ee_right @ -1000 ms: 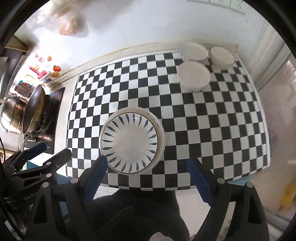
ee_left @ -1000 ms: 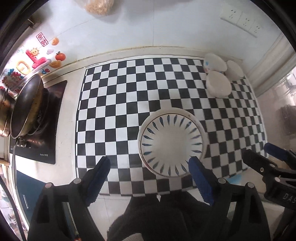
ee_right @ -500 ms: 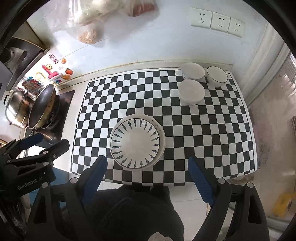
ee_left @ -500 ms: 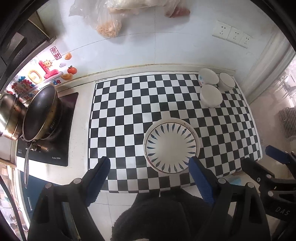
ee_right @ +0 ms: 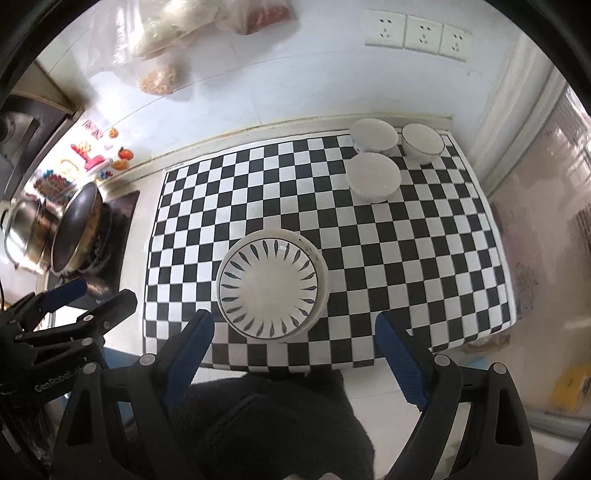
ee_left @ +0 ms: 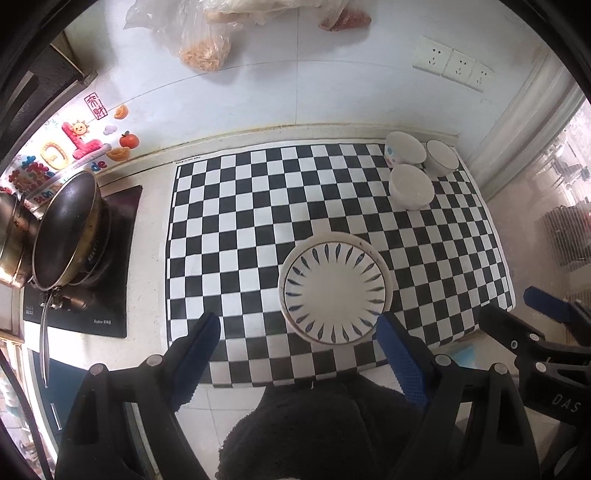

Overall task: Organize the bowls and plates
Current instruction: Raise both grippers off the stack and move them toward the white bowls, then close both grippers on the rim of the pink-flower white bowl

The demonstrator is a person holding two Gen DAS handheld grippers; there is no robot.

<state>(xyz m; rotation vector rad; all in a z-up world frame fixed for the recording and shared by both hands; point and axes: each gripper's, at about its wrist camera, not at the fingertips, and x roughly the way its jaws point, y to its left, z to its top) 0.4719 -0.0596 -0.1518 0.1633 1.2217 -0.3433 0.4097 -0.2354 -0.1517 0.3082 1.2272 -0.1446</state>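
The plates point(ee_right: 271, 288) sit stacked on the checkered mat point(ee_right: 424, 258), just ahead of the right gripper point(ee_right: 295, 347) and toward its left finger, likely gathered to save room. Three bowls point(ee_right: 373, 176) cluster far ahead to the right, not nested. Both the right and left gripper point(ee_left: 299, 349) hang wide apart, empty, above the mat's near edge.

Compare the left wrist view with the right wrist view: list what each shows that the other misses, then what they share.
Only the left wrist view shows the right gripper at its right edge, and the cartoon print on one bowl.

Only the right wrist view shows the left gripper at its left edge, open.

Both show the leaf-patterned plates stacked on the checkered mat, three bowls at the mat's far right corner, the wok on the stove, and three wall sockets.
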